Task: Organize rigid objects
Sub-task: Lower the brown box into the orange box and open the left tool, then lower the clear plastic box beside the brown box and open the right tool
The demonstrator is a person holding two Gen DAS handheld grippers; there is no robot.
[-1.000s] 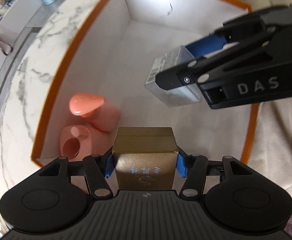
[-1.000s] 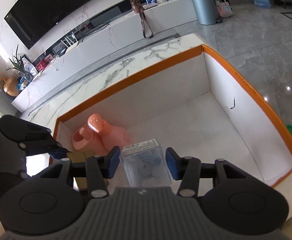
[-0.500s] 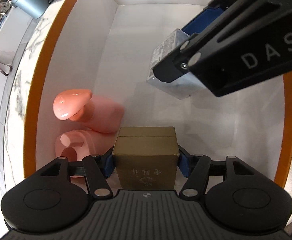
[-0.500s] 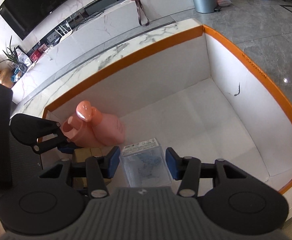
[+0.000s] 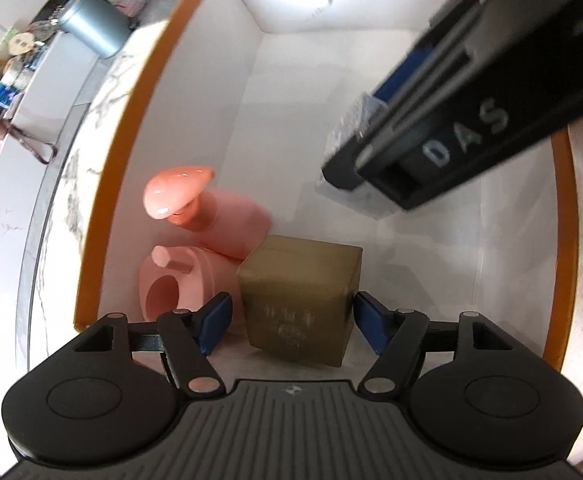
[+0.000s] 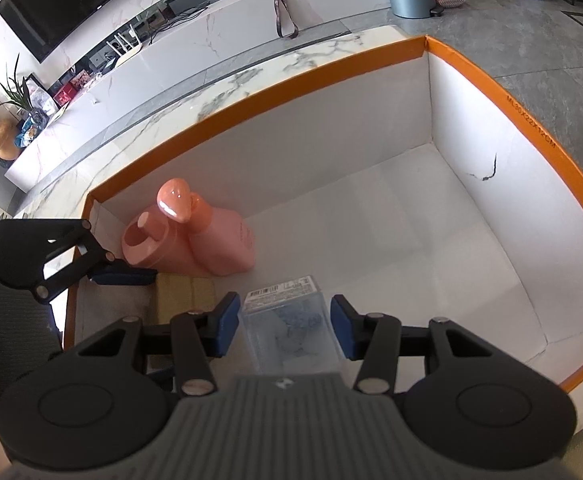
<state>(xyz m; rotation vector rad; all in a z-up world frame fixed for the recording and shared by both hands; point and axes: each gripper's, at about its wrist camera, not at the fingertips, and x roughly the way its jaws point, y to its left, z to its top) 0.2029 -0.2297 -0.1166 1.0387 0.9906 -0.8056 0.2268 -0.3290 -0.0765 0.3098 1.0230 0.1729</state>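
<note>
Each claw (image 5: 291, 318) is black plastic with blue pads (image 5: 215, 316), silver rivets and white "DAS" lettering.

- The left wrist view looks steeply down, close in, from the near-left corner of the orange-rimmed box (image 5: 131, 128) toward its far wall.
- The right wrist view sits higher, facing across the box (image 6: 331, 76) to the counter (image 6: 251, 76) beyond.
- Both share the pink bottles (image 5: 211, 216) (image 6: 211, 236) and gold box (image 5: 303, 292) (image 6: 183, 292).

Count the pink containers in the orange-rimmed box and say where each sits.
2. The pink pump bottle stands near the box's left corner; the pink open-topped container touches its left side. The gold box may hide others.
</note>
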